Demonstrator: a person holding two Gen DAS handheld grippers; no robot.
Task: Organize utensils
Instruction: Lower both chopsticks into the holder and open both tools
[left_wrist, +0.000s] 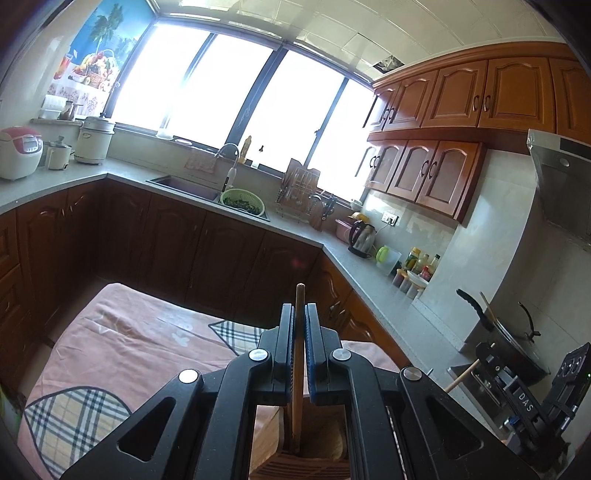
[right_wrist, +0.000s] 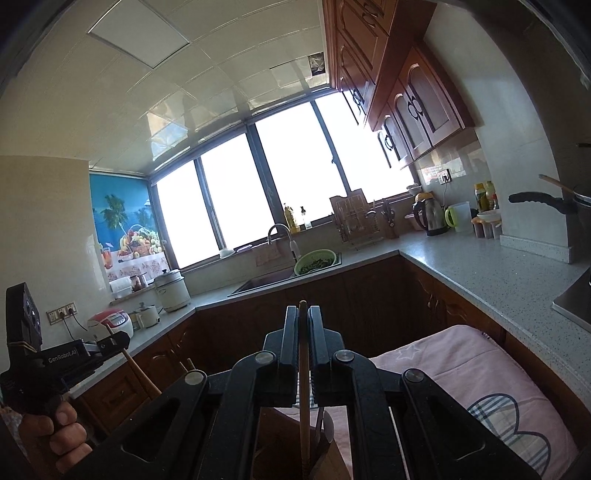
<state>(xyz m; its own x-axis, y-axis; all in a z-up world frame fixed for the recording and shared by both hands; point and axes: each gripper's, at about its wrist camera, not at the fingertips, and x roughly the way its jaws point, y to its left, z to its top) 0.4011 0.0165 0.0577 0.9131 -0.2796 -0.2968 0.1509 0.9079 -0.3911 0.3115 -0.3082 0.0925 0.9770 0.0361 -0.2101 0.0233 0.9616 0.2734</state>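
Wooden stick handles are what you hold in both tongs. Your left tongs (left_wrist: 300, 325) are clenched on a slim wooden utensil (left_wrist: 297, 369) that stands nearly upright between the pads, its tip poking above the fingertips and its lower end reaching down into a wooden utensil holder (left_wrist: 299, 458) just below. Your right tongs (right_wrist: 303, 328) grip a second wooden utensil (right_wrist: 304, 387) the same way, upright, with its lower end down at a wooden holder (right_wrist: 325, 454); whether it touches the bottom you cannot tell. A metal utensil (right_wrist: 320, 421) stands beside it in that holder. Both tongs hang over a pink cloth with plaid patches (left_wrist: 122, 339). From the right wrist view, your left hand (right_wrist: 55, 435) shows at the lower left, wrapped round its handle. A grey kitchen bench (left_wrist: 373, 280) runs behind.
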